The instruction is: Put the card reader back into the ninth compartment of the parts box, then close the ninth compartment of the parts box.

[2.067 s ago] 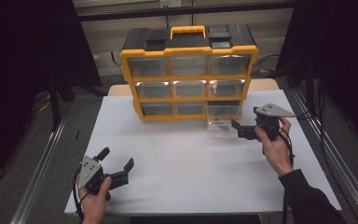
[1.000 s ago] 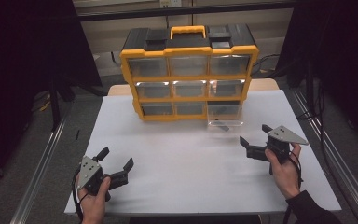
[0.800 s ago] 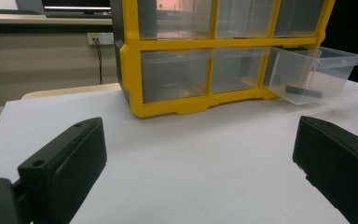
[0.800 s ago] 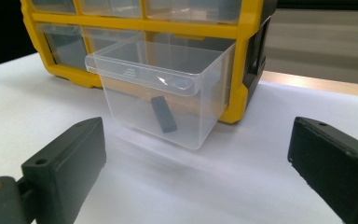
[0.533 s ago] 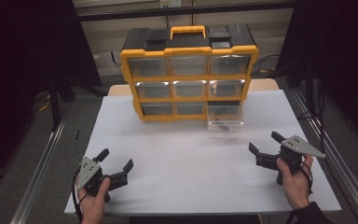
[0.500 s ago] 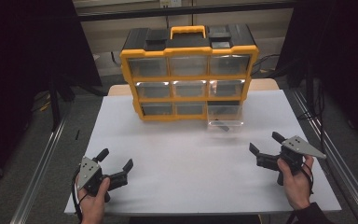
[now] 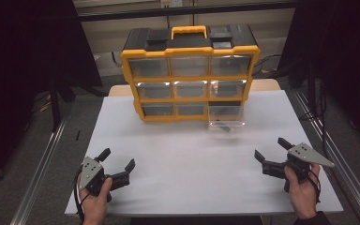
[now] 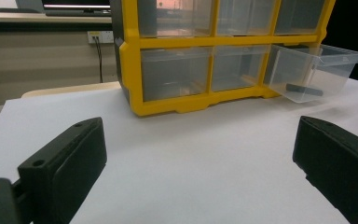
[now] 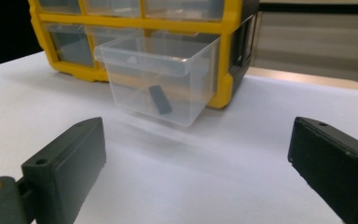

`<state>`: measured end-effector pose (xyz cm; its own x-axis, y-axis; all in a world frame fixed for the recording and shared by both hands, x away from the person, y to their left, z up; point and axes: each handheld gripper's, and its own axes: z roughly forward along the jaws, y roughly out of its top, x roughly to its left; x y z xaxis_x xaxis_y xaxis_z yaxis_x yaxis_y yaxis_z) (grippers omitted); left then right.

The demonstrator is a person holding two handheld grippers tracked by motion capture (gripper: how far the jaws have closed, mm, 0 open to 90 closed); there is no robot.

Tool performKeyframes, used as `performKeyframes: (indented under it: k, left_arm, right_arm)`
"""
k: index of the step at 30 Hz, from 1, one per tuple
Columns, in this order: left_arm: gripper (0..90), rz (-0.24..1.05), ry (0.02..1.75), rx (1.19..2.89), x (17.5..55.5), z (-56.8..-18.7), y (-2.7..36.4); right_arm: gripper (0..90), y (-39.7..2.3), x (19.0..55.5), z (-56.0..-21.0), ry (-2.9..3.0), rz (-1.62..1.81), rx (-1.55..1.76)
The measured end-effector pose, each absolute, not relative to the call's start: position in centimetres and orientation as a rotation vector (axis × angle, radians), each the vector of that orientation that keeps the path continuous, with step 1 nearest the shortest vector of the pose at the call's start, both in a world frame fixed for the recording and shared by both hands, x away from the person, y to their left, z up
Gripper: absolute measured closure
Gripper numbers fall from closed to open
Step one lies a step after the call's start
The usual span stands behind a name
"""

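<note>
A yellow and black drawer cabinet [image 7: 190, 75] with clear drawers stands at the back of the white table [image 7: 192, 168]. Its bottom right drawer [image 7: 225, 123] is pulled out and tips forward; a small dark flat piece [image 9: 160, 99] lies inside it. That drawer [image 8: 313, 72] also appears in the left gripper view with the dark piece [image 8: 304, 89]. My left gripper [image 7: 118, 164] rests open near the front left of the table, nothing between its jaws. My right gripper [image 7: 272, 149] is open at the front right, empty, well short of the drawer [image 9: 161, 77].
The cabinet [image 8: 200, 51] has a yellow carry handle [image 7: 189, 32] on top and its other drawers are closed. Metal rails [image 7: 37, 173] run along both sides of the table. Dark surroundings lie beyond the table edges.
My right gripper has drawn back from the open drawer toward the front right of the table. The left gripper has stayed put. The drawer stays pulled out.
</note>
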<state>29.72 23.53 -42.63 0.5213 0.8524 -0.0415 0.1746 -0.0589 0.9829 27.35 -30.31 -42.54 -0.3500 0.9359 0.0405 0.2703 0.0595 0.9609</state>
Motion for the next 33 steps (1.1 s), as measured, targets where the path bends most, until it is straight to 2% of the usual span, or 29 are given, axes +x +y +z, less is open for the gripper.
performKeyframes:
  k: [22, 33]
  left_arm:
    - [2.8, 0.687, 0.907, 1.561, 29.9, -42.7, 23.5]
    - [2.8, 0.693, 0.911, 1.562, 29.8, -42.6, 23.4]
  right_arm:
    - [3.4, -29.3, 28.1, -42.9, 1.825, 1.344, 1.144]
    - [2.0, -28.7, 28.6, -43.2, 1.897, 1.465, 1.063]
